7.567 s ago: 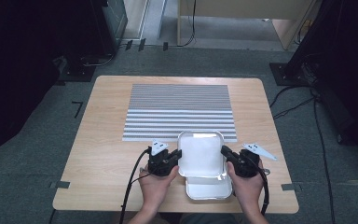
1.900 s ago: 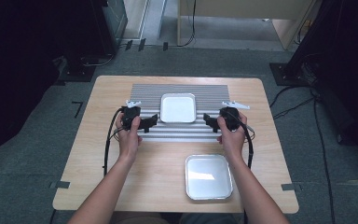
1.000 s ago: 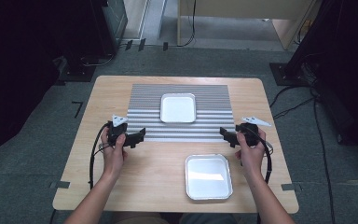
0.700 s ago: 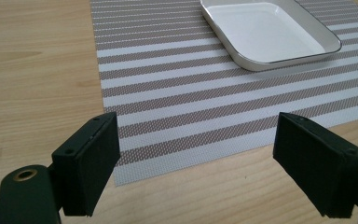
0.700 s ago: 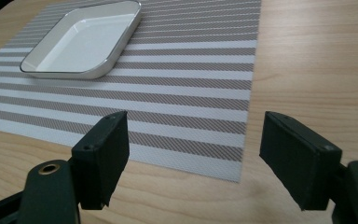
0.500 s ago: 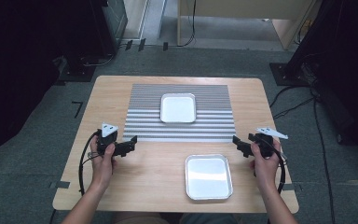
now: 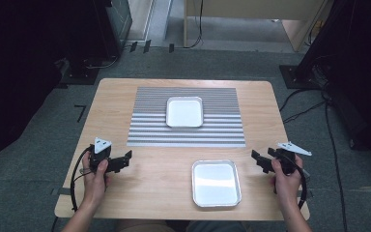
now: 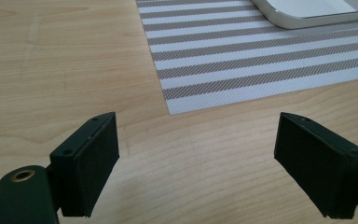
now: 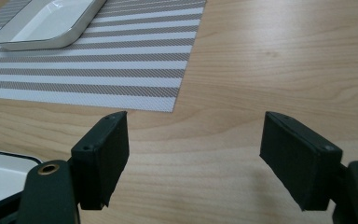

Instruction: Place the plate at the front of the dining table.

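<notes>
Claw (image 9: pixel 193 158): right one — black jaws wide apart, nothing between them.
Desk (image 9: pixel 279 70): bare wood ahead.
Striped mat (image 9: pixel 98 70): upper left.
White dish (image 9: pixel 46 23): on the mat.
White tray (image 9: pixel 0 179): lower left edge — beside one jaw.

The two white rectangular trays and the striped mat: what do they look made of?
The white tray on the grey-and-white striped mat has a thick rounded glossy rim, probably ceramic or melamine. The white tray on the bare wooden table has a thin silvery rim and a sheen, so likely metal or enamelled metal. The striped mat shows a fine mesh weave, probably woven vinyl.
</notes>
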Motion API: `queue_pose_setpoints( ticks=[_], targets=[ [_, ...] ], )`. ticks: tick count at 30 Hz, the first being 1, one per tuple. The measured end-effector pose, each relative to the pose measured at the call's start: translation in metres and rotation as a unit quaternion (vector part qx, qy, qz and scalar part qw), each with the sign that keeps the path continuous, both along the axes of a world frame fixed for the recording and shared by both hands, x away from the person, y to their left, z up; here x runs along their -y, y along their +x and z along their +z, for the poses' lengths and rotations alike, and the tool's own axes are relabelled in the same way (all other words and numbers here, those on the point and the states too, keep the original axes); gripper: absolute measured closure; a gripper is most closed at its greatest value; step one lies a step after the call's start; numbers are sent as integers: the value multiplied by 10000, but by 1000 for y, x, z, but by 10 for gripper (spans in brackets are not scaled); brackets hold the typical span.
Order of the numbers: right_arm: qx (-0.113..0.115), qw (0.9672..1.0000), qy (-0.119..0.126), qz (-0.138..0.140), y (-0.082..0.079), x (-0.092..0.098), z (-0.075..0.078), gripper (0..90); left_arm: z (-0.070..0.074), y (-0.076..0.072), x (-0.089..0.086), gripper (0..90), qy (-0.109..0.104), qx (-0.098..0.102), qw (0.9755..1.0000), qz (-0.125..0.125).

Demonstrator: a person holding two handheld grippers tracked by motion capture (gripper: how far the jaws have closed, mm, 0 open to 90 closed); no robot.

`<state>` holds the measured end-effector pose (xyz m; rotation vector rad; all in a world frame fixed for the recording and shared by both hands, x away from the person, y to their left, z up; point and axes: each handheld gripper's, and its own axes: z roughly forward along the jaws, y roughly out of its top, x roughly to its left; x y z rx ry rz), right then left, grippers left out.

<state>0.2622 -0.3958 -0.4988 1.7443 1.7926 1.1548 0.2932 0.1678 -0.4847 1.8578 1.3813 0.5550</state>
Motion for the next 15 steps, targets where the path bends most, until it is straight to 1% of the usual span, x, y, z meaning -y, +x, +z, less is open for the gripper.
queue_pose_setpoints(
  ticks=[4,5,6,7,8,13,15],
  targets=[
    [-23,9999,42,-88,-8,8,-4,241,-2,-7,-11,138,-13,-2,10000,50],
    [-27,9999,57,-115,-12,12,-6,240,-2,-9,-13,138,-14,-4,10000,66],
    [-27,9999,57,-115,-12,12,-6,240,-3,-12,-16,138,-15,1,10000,83],
    [-36,9999,70,-146,-16,16,-8,241,-4,-14,-19,138,-11,-4,10000,97],
    [-36,9999,70,-146,-16,16,-8,241,-5,-16,-21,138,-9,-4,9999,111],
    [-98,9996,112,-253,-27,27,-14,241,-12,-26,-36,138,-5,-70,9997,239],
    [-101,9995,94,-268,-31,30,-16,241,-15,-30,-41,138,11,-97,9996,283]
  ],
)
